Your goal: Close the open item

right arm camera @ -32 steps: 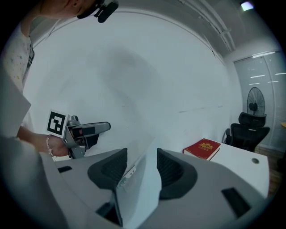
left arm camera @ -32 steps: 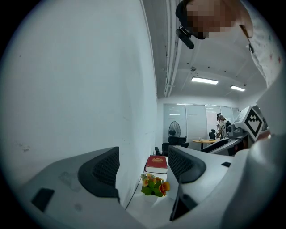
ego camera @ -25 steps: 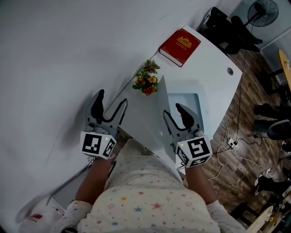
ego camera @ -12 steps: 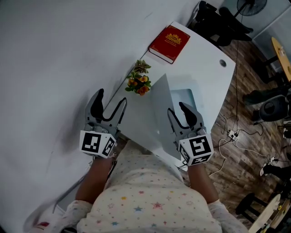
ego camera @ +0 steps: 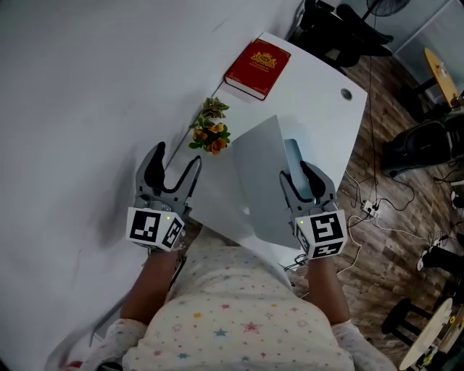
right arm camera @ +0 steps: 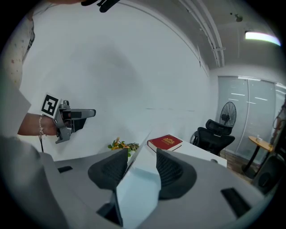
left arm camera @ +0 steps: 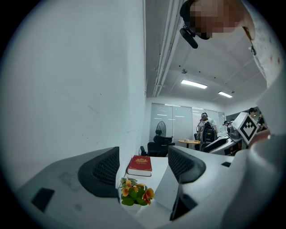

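Observation:
A grey laptop stands open on the white desk (ego camera: 319, 94), its lid (ego camera: 254, 181) tilted toward me. My right gripper (ego camera: 301, 174) is at the lid's right edge. In the right gripper view the lid (right arm camera: 136, 188) fills the gap of the right gripper (right arm camera: 142, 161), with a pad on the lid's back and a pad on the lit screen side. My left gripper (ego camera: 174, 163) hangs open left of the laptop, close to the wall, and holds nothing. In the left gripper view the lid (left arm camera: 163, 188) shows past the left gripper (left arm camera: 143, 163).
A red book (ego camera: 257, 59) lies at the desk's far end. A small pot of orange flowers (ego camera: 209, 130) stands by the wall behind the laptop. Office chairs (ego camera: 326, 22) and floor cables (ego camera: 377, 210) lie beyond and right of the desk.
The right gripper moved forward onto the lid's edge and its jaws came together. The lid has swung down, hiding most of the lit screen. The left gripper stayed put.

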{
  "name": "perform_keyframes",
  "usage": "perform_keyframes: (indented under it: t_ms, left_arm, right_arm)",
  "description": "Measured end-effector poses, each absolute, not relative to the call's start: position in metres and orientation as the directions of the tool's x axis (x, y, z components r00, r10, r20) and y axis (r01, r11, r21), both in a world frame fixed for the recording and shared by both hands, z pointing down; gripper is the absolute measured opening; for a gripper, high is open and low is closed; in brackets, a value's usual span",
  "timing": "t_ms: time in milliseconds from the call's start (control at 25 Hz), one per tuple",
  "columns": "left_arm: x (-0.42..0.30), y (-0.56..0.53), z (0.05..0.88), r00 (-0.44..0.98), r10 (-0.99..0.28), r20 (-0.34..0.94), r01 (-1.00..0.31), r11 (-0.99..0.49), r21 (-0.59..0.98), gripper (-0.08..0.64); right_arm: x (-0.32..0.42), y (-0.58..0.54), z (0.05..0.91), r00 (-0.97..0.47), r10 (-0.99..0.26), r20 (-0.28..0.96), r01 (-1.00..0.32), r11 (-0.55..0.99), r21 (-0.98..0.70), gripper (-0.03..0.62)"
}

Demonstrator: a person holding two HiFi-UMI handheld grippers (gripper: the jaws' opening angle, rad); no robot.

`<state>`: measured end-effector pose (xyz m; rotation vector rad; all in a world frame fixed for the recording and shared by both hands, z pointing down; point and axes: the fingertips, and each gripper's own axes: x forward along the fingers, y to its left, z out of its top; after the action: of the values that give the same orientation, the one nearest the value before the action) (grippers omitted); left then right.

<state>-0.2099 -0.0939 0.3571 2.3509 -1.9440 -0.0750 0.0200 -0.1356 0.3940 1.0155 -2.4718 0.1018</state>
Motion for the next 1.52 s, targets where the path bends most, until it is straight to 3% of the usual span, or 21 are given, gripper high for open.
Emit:
perform_keyframes:
  t_ms: [240, 840, 1120, 1520]
  left_arm:
    - [-0.197, -0.103, 0.362, 0.217, -0.976, 0.033, -0.972, -0.212, 0.105, 0.314]
    - [-0.155, -0.121, 0.390, 0.310, -0.948, 0.076, -0.945, -0.298, 0.133, 0.314]
    - [-0.138, -0.127, 0.405, 0.354, -0.931, 0.093, -0.929, -0.338, 0.153, 0.314]
    - [-0.100, -0.130, 0.463, 0.472, -0.854, 0.219, -0.879, -0.438, 0.187, 0.314]
  right_arm:
    - [0.043, -0.136, 0.403, -0.600, -0.647, 0.471, -0.700, 0.709, 0.082, 0.213]
    - [0.081, -0.109, 0.418, -0.597, -0.589, 0.545, -0.707, 0.707, -0.011, 0.181]
    - [0.097, -0.108, 0.430, -0.576, -0.604, 0.551, -0.741, 0.670, -0.040, 0.141]
    - [0.115, -0.116, 0.441, -0.544, -0.624, 0.561, -0.767, 0.642, -0.029, 0.078]
